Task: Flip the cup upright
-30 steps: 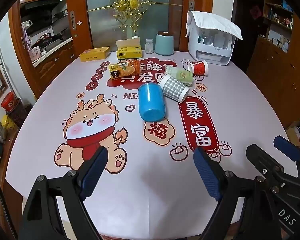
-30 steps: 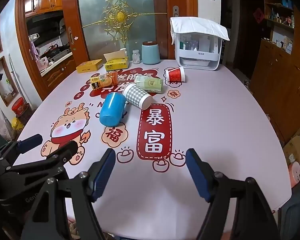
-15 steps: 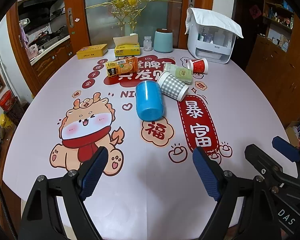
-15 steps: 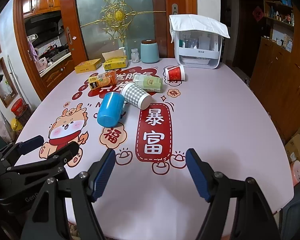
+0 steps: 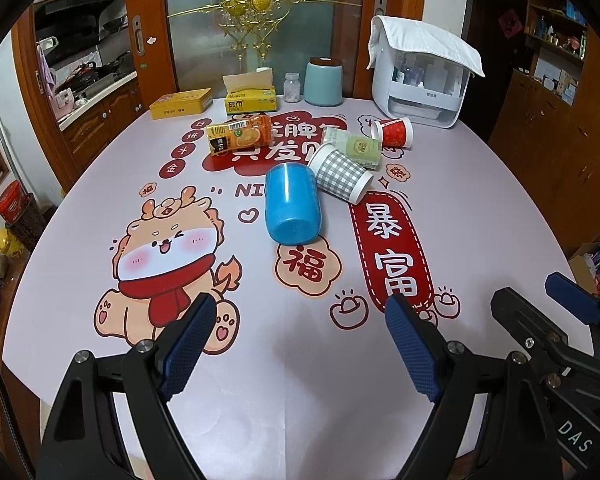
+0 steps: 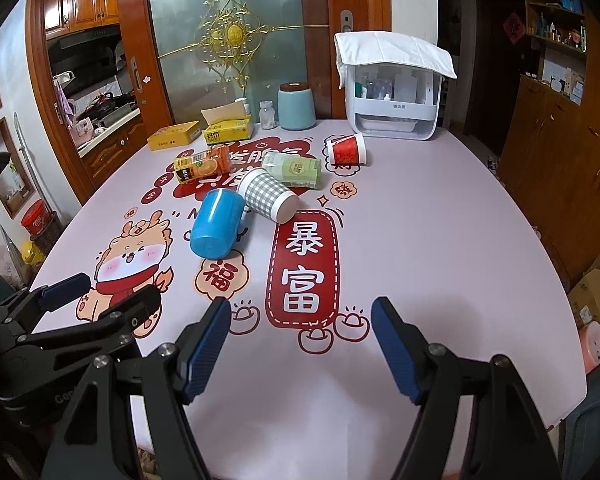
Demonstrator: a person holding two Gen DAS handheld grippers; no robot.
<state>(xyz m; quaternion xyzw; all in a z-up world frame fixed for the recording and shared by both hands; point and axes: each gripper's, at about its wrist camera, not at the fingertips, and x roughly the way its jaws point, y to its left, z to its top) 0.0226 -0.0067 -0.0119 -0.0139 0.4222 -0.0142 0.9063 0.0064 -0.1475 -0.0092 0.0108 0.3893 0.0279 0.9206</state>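
Nothing was done yet: the blue cup (image 5: 293,204) lay sideways at frame centre; both grippers' fingers (image 5: 188,338) (image 6: 206,346) gaped wide, empty.

On the desk cover (image 5: 260,380), a red banner (image 5: 392,252) reads 暴富 in white — big and clear. Just beside it, a peach flower badge (image 5: 306,266) carries 福. Near the blue cup (image 5: 294,204), the letters "NI" show on the cover, the rest hidden. Low at the right, the right gripper's (image 5: 556,316) black body is marked "DAS". Carton labels — too small to read.
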